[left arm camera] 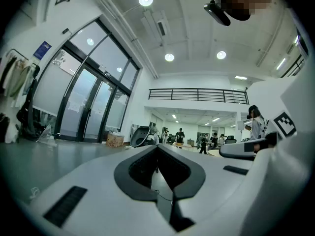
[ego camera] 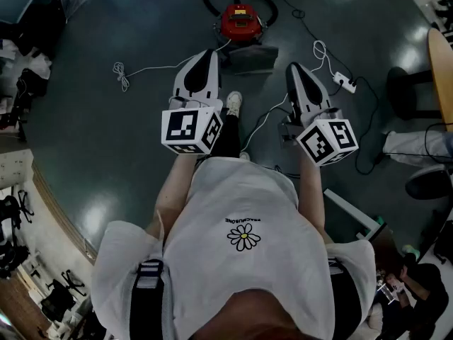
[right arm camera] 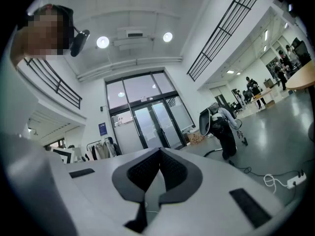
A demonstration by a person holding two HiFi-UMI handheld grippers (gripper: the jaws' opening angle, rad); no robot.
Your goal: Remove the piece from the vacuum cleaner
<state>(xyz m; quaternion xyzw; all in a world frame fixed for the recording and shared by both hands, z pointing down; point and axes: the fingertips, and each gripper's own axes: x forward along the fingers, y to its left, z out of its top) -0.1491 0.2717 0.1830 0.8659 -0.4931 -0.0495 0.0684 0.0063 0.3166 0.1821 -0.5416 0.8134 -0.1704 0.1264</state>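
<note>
The head camera looked steeply down past the person's white shirt (ego camera: 212,211) onto the left gripper (ego camera: 206,54) and right gripper (ego camera: 294,68) close below. The floor (ego camera: 106,133) and the red vacuum cleaner (ego camera: 241,21) lay farther off. Each gripper camera sat low behind its own jaws, facing level into the hall. The left gripper view aimed at the far balcony railing (left arm camera: 197,95), with the glass doors (left arm camera: 83,102) to its left. The right gripper view faced those doors squarely. A power strip (right arm camera: 295,179) on the floor showed both there and from the head.

Both arms reach forward, level — left tool (ego camera: 205,55) and right tool (ego camera: 294,69) closed, empty.
</note>
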